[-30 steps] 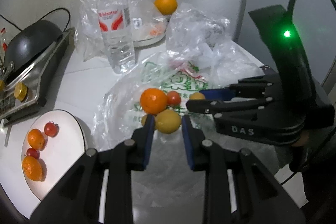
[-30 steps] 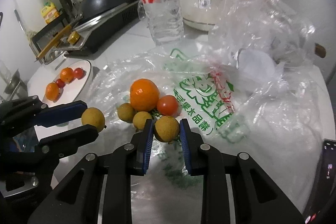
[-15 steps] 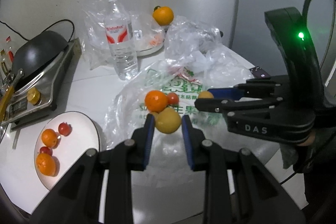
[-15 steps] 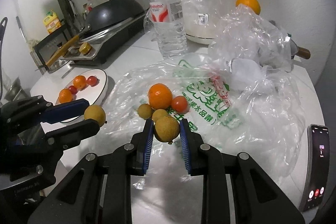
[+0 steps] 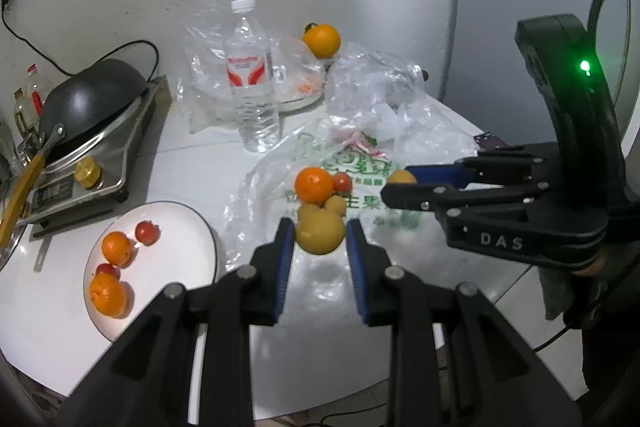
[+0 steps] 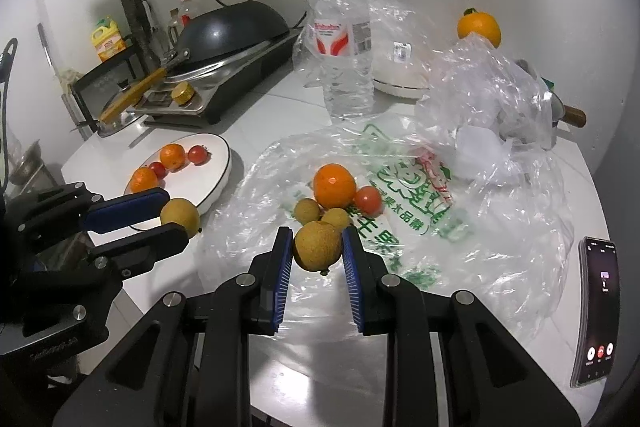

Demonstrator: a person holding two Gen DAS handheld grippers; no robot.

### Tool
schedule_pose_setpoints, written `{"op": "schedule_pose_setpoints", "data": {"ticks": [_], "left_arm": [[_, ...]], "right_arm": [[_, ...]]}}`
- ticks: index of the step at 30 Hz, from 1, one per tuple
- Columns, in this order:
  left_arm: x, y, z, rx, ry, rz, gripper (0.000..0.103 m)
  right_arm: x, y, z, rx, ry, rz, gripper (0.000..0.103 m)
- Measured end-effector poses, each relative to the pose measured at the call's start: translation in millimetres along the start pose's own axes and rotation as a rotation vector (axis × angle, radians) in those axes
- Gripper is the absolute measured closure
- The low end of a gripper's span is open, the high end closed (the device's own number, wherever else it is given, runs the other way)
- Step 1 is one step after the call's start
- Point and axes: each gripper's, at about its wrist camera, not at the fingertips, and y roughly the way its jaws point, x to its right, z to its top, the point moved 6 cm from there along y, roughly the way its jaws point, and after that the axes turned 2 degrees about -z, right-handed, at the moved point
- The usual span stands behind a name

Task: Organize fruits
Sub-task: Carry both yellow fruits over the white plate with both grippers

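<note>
Pinching a yellowish round fruit (image 5: 320, 233) between its blue pads, my left gripper (image 5: 319, 247) hangs above the printed plastic bag (image 5: 360, 187) spread on the white table (image 5: 180, 163). My right gripper (image 6: 317, 251) is clamped the same way on a brown, rough-skinned longan (image 6: 318, 245), stem nub pointing down, clear of the plastic beneath it.

Just ahead of both sets of fingers, on the bag, lies the remaining heap: a mandarin (image 6: 334, 185), a cherry tomato (image 6: 368, 199) touching its right side, and two more longans (image 6: 316, 213) in front of them.

Off to the left of my left gripper sits the white plate (image 5: 180, 255) with two mandarins and two cherry tomatoes on it. From the right wrist view the left tool's fruit hangs just beside that plate's near rim.

Farther ahead stand a water bottle (image 5: 252, 87), a black wok (image 5: 88, 99) on a cooker, crumpled clear bags, and an orange (image 5: 321, 40) perched at the back. A phone (image 6: 596, 311) lies right of my right gripper.
</note>
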Motion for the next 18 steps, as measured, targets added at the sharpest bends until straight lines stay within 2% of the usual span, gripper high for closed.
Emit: {"op": "schedule_pose_setpoints", "data": {"ticks": [18], "left_arm": [[-55.3,-22.4,-25.5,0.012,-0.067,0.038,0.076]], "right_arm": [[-48.3,8.8,9.4,-0.012,-0.057,-0.011,0.076]]}}
